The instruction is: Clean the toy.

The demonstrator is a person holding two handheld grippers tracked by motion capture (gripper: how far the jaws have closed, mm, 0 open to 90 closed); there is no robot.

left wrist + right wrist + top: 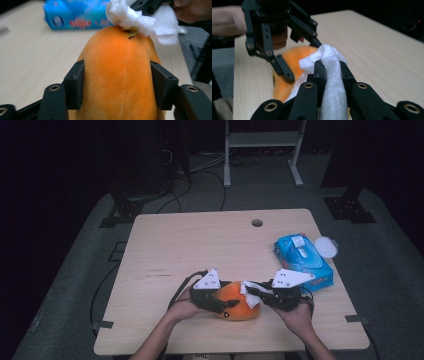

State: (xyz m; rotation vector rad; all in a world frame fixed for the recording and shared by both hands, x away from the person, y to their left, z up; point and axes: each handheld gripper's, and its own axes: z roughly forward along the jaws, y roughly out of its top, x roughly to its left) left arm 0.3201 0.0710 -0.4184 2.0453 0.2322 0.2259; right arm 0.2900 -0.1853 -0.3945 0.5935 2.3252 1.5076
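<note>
Wiping is under way: the orange plush toy (235, 304), lying on the worktop (200, 240) near the blue wipes pack (303, 260), is clamped by the left tongs (224, 306). A white wipe (249, 292) is pinched in the right tongs (254, 290) and pressed against the toy's top, with most of its surface judged still to be wiped.

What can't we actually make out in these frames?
- Orange plush toy: its near end runs off the bottom edge of the left gripper view; in the high view both claws cover much of it.
- White wipe: the right claw covers its gripped part, and its lower end runs off the bottom edge of the right gripper view.
- Blue wipes pack: print too small in the high view, blurred in the left gripper view.
</note>
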